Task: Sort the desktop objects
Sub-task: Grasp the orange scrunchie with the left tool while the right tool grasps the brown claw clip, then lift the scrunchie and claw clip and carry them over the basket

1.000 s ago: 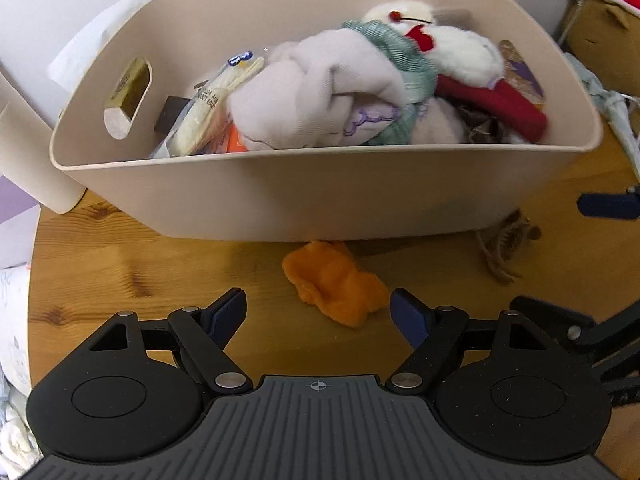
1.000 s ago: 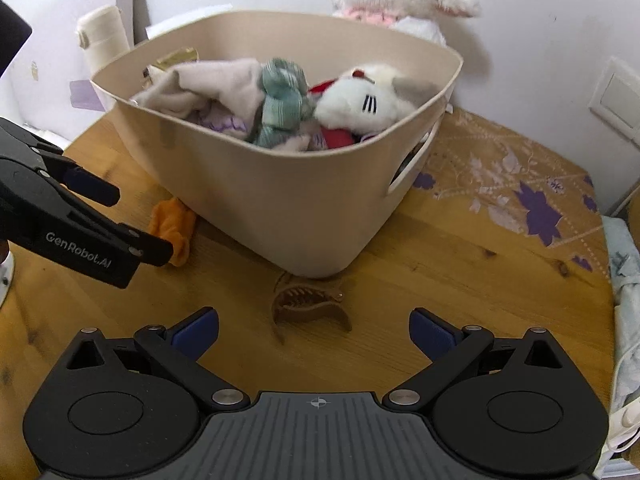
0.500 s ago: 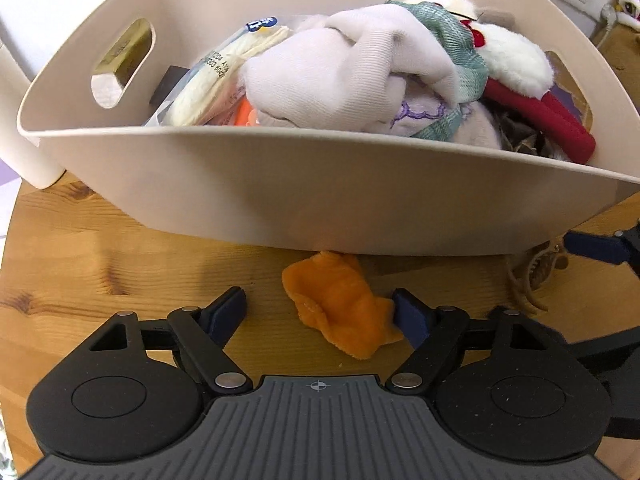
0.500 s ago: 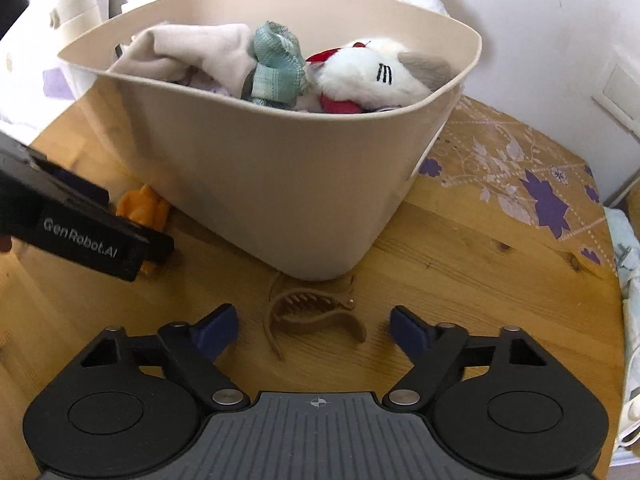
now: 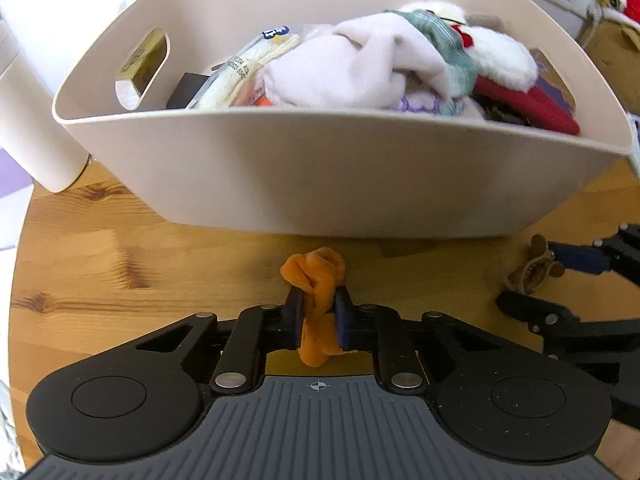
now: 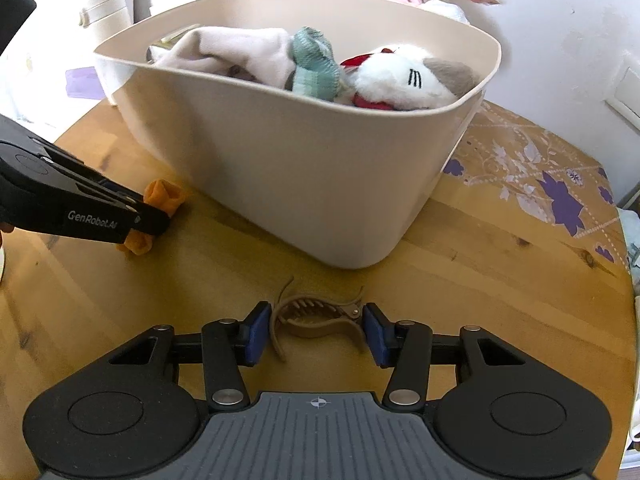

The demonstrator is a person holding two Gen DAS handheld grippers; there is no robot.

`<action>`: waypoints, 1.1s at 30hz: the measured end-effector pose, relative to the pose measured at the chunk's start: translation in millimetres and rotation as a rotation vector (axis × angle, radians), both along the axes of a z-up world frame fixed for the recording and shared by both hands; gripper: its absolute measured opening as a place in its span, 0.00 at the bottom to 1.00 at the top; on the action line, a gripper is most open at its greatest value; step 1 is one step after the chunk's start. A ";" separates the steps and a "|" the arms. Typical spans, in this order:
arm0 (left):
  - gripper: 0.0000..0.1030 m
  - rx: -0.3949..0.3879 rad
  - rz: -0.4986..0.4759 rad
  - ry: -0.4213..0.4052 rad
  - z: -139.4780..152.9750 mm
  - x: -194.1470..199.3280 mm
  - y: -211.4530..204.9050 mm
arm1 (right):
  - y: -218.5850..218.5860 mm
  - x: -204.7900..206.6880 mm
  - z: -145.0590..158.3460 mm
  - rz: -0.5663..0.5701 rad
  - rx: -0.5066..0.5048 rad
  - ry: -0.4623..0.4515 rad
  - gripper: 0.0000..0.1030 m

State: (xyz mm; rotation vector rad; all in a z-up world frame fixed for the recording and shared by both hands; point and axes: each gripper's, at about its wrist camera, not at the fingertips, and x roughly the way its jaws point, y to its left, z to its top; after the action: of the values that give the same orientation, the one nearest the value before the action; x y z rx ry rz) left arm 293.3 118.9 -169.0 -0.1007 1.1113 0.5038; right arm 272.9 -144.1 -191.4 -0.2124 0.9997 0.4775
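- A small soft orange cloth (image 5: 316, 280) is pinched between the two fingers of the left gripper (image 5: 318, 314), right on the round wooden table (image 5: 120, 272) and just in front of the big cream plastic basket (image 5: 344, 176).
- A tan plastic hair claw clip (image 6: 316, 318) lies on the table between the blue pads of the right gripper (image 6: 318, 332). The pads are drawn in narrow at its two ends, but it cannot be told if the clip is squeezed tight yet.
- The basket is already piled with a pale pink cloth (image 5: 360, 72) and a white plush toy (image 6: 400, 76).
- For a good job, the orange cloth should be lifted straight up first, so that it is not dragged into the basket wall.
- The clip is hard and smooth, so it could slip out; a firm squeeze on its middle is likely needed before it is lifted.
- The basket rim is high, so both things must be carried up over it.
- Open table is seen on the right gripper's side, and the two grippers are kept well apart, so they need not bump.
- The pile is tall, so things should be dropped where it is lowest.
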 end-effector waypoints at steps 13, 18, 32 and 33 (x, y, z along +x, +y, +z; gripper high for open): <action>0.14 0.033 -0.064 -0.042 32.3 -35.3 -4.8 | -14.5 -37.5 42.1 -0.024 0.018 -0.060 0.45; 0.14 0.059 -0.088 -0.065 58.9 -54.9 -16.4 | -21.8 -40.8 52.2 0.004 0.035 -0.094 0.45; 0.14 0.121 -0.171 -0.134 100.4 -61.2 -30.6 | -26.4 -65.7 128.2 0.078 0.091 -0.268 0.45; 0.14 0.125 -0.175 -0.139 104.4 -61.2 -30.3 | -27.0 -65.2 132.7 0.076 0.095 -0.275 0.45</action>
State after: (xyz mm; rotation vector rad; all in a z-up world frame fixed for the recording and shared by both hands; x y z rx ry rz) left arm 232.0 88.5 -64.6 0.0692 0.9408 0.4021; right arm 207.7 -171.1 -58.8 -0.2244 0.7009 0.5478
